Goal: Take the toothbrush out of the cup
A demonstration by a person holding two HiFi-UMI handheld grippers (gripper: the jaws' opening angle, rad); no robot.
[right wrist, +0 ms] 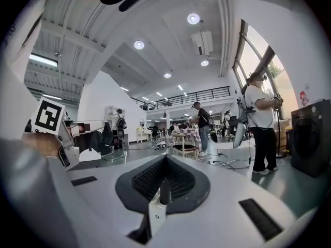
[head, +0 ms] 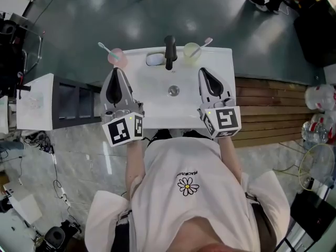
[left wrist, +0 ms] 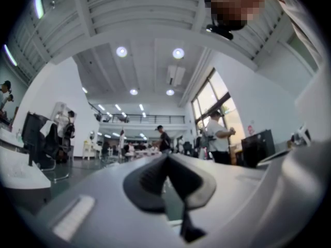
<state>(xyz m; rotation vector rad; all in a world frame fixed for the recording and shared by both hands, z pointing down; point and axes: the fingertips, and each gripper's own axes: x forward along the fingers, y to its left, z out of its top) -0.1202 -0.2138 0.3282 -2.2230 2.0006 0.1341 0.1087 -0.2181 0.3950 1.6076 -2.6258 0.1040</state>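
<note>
Toothbrush (head: 105, 49) leans in pink cup (head: 116, 56) at rear left corner of sink (head: 152, 96). Second toothbrush (head: 203, 43) in green cup (head: 191, 51), rear right. Bristles too small to make out. Black faucet (head: 169, 51) between cups. Left gripper (head: 116, 70) and right gripper (head: 202, 71): jaws pressed together, empty, near the cups.

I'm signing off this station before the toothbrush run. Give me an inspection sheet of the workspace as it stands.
Surface: white sink, black faucet at the back.
Job's things: pink cup at the back left holds a pale toothbrush; green cup at the back right holds a pink toothbrush.
Clutter: small white object left of the faucet; cannot tell what.
Grippers: left gripper and right gripper both shut, empty, over the sink, short of the cups.
Cables: floor cables at left; none on the sink.
Surroundings: white table at left, fan at right.
</note>
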